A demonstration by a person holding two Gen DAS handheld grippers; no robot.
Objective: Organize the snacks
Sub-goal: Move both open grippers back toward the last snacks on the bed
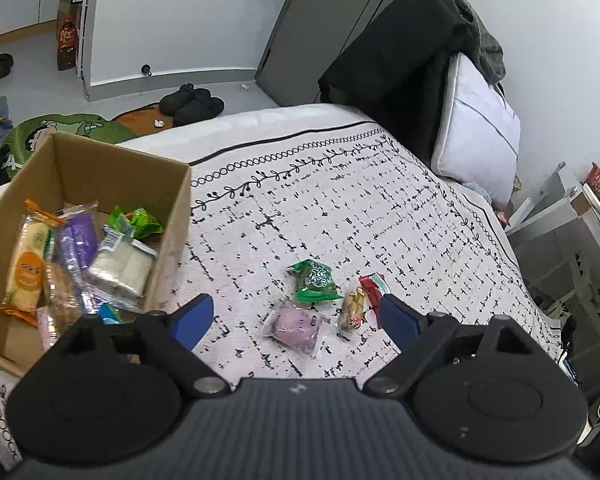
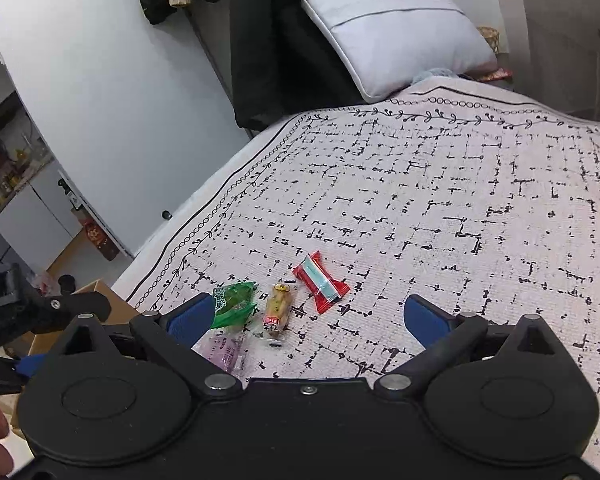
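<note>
Four small wrapped snacks are left on the white bedspread with its black dash pattern [image 1: 340, 200], lying close together just ahead of my tongs, while the open brown cardboard box [image 1: 172, 216] at the left edge of the bed already holds a heap of packets. My left tongs [image 1: 296, 316] stand wide with nothing between the blue pads, and the soft purple bun in its clear plastic wrapper [image 1: 296, 326] lies right in the gap ahead of them. My right tongs [image 2: 320, 320] are wide and empty as well, hanging over the same cluster. I judge all four to be very light. The purple bun looks squashy, so I would take it across its middle with a gentle squeeze, since the loose crinkled film at its ends would likely slide. The puffy green foil packet [image 1: 315, 282] just behind it seems air-filled and slippery; a crimped end seam should give the surest hold. The small yellow-brown wrapped sausage-shaped snack [image 2: 277, 310] beside it looks firmer and narrow, best pinched across its width. The flat red packet with a pale stripe [image 2: 320, 282] lies nearest my right side, thin against the cloth, so I would catch one flared end.
</note>
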